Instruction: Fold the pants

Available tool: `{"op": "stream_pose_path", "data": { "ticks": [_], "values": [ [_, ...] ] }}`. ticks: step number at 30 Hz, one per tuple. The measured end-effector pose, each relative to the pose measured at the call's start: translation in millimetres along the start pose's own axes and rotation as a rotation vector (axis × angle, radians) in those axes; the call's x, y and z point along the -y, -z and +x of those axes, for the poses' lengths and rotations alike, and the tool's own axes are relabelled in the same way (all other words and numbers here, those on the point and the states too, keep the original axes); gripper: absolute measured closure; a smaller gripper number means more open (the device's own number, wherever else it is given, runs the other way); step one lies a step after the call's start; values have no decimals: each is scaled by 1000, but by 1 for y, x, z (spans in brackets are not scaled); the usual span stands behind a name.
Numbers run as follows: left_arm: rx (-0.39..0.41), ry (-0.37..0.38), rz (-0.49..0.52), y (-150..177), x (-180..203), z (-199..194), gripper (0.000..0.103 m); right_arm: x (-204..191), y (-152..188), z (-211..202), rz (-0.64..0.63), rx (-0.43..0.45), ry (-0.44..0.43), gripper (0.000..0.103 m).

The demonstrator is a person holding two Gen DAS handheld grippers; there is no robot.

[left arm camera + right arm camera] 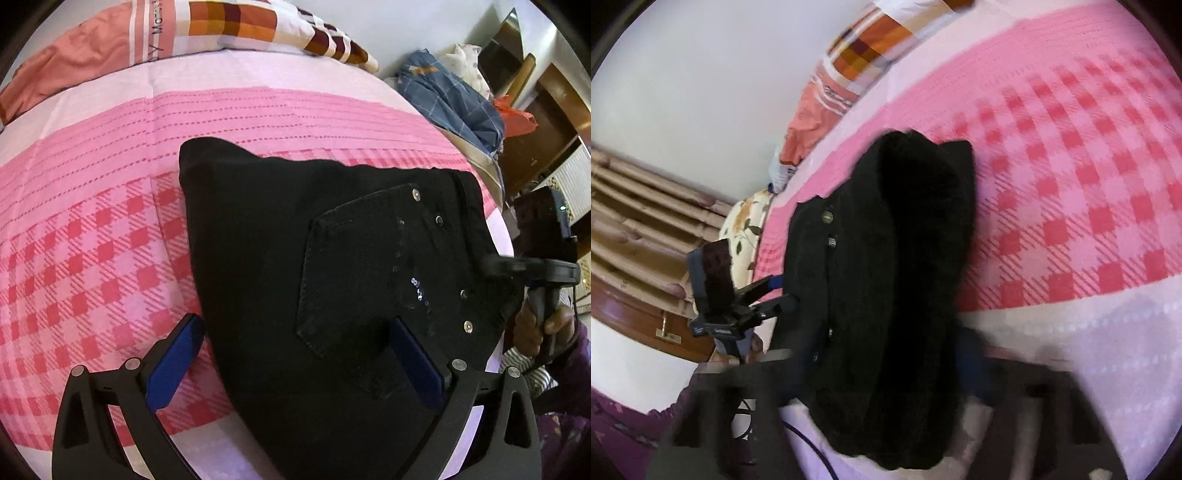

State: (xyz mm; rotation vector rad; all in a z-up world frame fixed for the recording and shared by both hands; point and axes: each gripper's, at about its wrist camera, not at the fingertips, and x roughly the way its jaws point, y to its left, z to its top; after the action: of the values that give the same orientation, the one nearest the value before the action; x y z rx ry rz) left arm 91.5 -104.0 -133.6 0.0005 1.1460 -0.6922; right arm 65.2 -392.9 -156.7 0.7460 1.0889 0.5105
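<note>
Lying folded at the centre of the left wrist frame, the black pants [332, 277] are seen on the pink checked bedsheet [92, 258], back pocket [369, 273] facing up, with the left gripper [295, 365] held over their lower edge, its blue-padded fingers [173, 365] spread wide apart and closed on nothing. At the right edge of that frame the right gripper [496, 264] is seen touching the waistband side of the pants, but whether its fingers are apart or together cannot be told, the right wrist view being blurred. A patterned pillow [229, 26] is shown along the top of the frame and a blue checked cloth [454, 103] at the upper right
</note>
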Motion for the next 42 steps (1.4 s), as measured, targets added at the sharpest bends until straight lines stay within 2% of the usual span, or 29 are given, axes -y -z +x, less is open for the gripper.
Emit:
{"op": "stream_pose_path", "data": {
  "ticks": [3,5,9,11,13,16,17,18,19,21,22,23,24,26,28,30,33,35,36,40,41,42],
  "values": [
    [15,-12,-4,1,1,2,4,1,-1,-2,-10,-9,-8,68],
    [4,-4,16,-1,4,5,4,4,-2,-1,4,-18,-21,64],
    [-8,59,-6,-5,-1,5,4,10,-4,-3,40,-12,-65,60],
    [-5,116,-35,-7,-9,3,4,8,-5,-2,35,-16,-65,58],
    [-1,159,-57,-9,-16,2,4,5,-7,-1,24,-20,-73,50],
    [-3,182,-54,-10,-20,1,4,-3,-8,3,0,-28,-62,45],
    [-6,178,-47,-11,-19,2,4,-6,-7,4,-22,-29,-42,46],
    [-6,174,-47,-11,-18,2,4,-7,-5,4,-37,-30,-18,58],
    [1,174,-55,-12,-18,2,4,-6,-4,5,-40,-32,-4,65],
    [10,173,-66,-13,-18,2,4,-1,-3,4,-18,-23,-26,68],
    [14,161,-60,-13,-16,2,16,-1,-3,4,-19,-22,-27,68],
    [19,124,-49,-13,-13,2,37,-1,-3,3,-13,-19,-33,69],
    [27,74,-47,-13,-13,1,42,1,-2,2,3,-15,-52,69],
    [43,97,-92,-13,-18,-1,57,4,-2,-1,29,1,-109,71],
    [57,119,-142,-12,-26,-4,63,3,-3,-1,19,-6,-101,71],
    [61,113,-134,-13,-25,-3,63,5,-4,0,13,-19,-92,71],
    [47,112,-122,-15,-23,-1,62,7,-5,0,16,-37,-96,59],
    [23,136,-151,-17,-30,3,51,5,-3,0,0,-34,-93,56],
    [10,165,-159,-14,-33,4,48,3,-2,0,-9,-34,-87,55],
    [0,190,-118,-16,-26,6,32,-4,-3,6,-24,-36,-72,55],
    [-6,178,-95,-17,-21,7,31,-7,-3,8,-38,-38,-56,56],
    [-7,154,-72,-17,-16,7,31,-9,-2,11,-49,-41,-43,64]
  ]
}}
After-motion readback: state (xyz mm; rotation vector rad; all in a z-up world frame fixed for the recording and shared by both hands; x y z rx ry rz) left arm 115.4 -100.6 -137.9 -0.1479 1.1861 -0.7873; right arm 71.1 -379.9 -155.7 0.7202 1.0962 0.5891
